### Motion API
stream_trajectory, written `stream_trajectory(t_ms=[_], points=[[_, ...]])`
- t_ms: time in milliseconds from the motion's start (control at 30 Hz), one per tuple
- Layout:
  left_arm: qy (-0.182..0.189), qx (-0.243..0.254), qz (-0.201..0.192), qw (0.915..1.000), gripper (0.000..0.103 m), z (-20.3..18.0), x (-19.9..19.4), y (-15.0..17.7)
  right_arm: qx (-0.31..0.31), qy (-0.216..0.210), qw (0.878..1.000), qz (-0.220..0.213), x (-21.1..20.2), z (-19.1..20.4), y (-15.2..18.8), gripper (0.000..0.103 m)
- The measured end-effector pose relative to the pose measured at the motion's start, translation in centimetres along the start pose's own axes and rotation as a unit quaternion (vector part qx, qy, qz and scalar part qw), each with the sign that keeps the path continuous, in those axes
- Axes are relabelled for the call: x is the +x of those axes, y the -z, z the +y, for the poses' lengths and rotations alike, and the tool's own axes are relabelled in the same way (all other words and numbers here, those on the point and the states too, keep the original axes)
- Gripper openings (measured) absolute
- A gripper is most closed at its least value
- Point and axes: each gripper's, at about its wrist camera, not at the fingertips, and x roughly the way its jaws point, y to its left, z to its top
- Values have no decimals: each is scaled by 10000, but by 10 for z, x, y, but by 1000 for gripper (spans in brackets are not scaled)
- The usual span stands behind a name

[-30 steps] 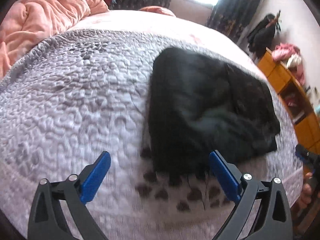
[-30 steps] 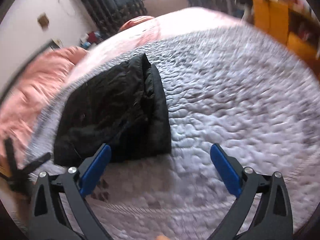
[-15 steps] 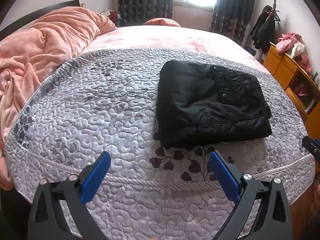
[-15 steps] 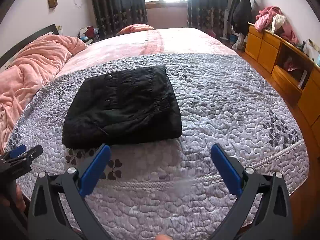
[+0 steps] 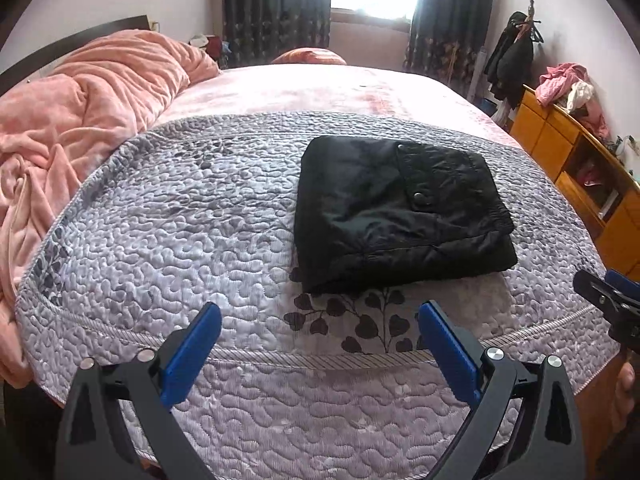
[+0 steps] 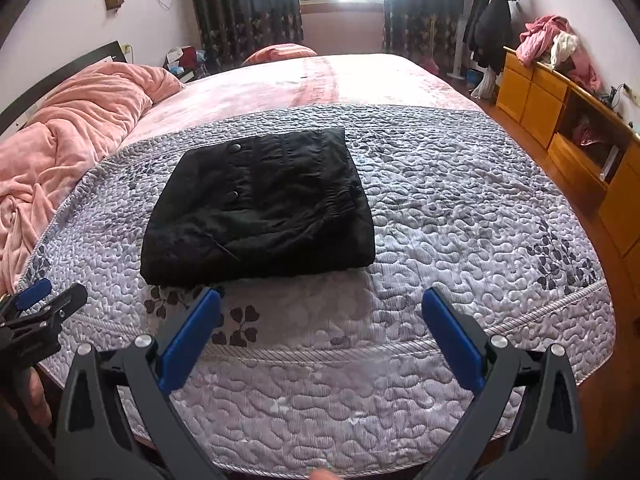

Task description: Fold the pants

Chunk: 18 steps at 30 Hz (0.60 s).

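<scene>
Both grippers pulled back | pants (image 5: pixel 400 212) folded, long axis crosswise | jaws apart, empty

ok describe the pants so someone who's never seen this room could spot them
Start at the bed, then the grey quilt across its near end. The pants lie folded on it in a flat black rectangle with snap buttons, the only dark thing there; the blanket is pink.
</scene>
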Motion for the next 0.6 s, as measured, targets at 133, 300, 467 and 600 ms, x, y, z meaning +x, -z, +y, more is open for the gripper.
stream_trajectory(t_ms=[133,300,467,600], points=[[-2,98,9,10000,99,-6,-3,2,-8,24,10000,11,-1,1,2,100],[-27,172,-23,9998,99,-11,-6,4,40,4,10000,87,2,1,5,100],[-83,126,-23,9999,99,-10,-5,4,20,40,9999,107,4,2,8,100],[-116,117,8,9999,99,-9,-3,5,37,-9,9999,130,6,3,10,100]])
